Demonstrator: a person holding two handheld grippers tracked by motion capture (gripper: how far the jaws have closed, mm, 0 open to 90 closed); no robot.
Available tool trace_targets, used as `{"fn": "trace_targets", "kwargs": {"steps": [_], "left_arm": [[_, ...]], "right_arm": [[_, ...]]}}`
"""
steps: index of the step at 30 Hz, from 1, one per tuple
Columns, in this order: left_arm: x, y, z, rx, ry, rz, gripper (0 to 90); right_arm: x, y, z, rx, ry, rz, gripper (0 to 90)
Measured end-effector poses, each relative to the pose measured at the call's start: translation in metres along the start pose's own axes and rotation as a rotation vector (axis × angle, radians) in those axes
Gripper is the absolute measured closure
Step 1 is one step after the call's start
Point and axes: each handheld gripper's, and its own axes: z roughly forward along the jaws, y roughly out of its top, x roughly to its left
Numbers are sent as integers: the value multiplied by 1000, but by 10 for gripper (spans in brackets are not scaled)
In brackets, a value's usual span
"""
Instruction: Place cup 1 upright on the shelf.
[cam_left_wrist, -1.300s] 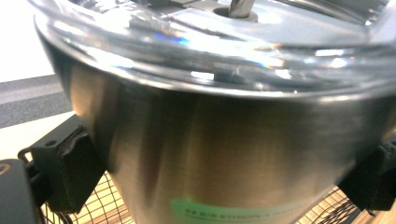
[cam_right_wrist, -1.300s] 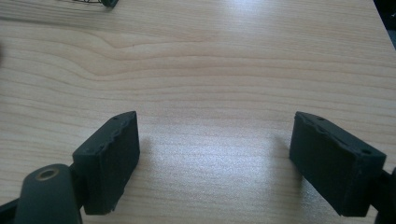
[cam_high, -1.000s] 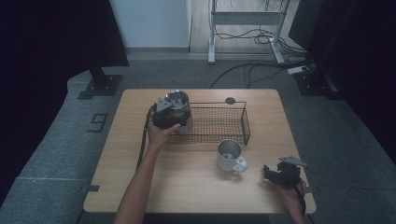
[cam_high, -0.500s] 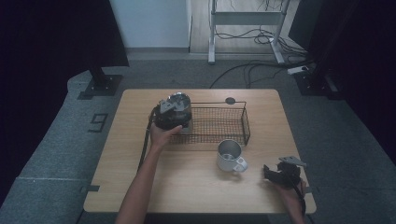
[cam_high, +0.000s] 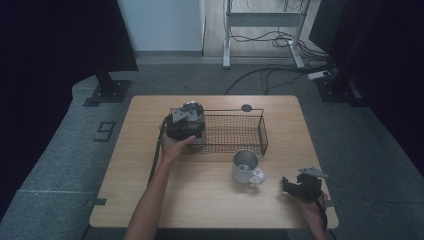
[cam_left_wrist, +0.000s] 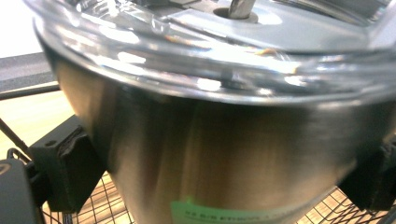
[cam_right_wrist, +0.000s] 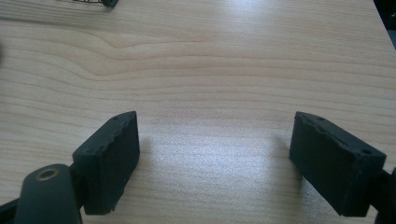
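While our left hand-held gripper (cam_high: 186, 125) clamps a steel cup (cam_left_wrist: 219, 140) between its pads, we hold it over the left end of the black wire basket (cam_high: 235, 132) on the wooden surface (cam_high: 150, 165). A second metal mug (cam_high: 246, 167) stands just in front of the basket. Our right hand-held gripper (cam_right_wrist: 215, 158) rests near the surface's right front corner, jaws spread apart and empty.
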Motion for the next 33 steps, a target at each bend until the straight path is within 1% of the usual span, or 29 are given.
{"fn": "trace_targets", "kwargs": {"steps": [4, 10, 16, 21, 33], "left_arm": [[-1, -1, 1, 7, 0, 7, 42], [-2, -3, 4, 16, 4, 2, 42], [-3, -7, 7, 31, 16, 5, 42], [-4, -9, 9, 38, 16, 4, 42], [-4, -10, 10, 39, 19, 4, 42]], "right_arm": [[0, 0, 0, 0, 0, 0, 157], [0, 0, 0, 0, 0, 0, 157], [0, 0, 0, 0, 0, 0, 156], [0, 0, 0, 0, 0, 0, 156], [0, 0, 0, -1, 0, 2, 156]]}}
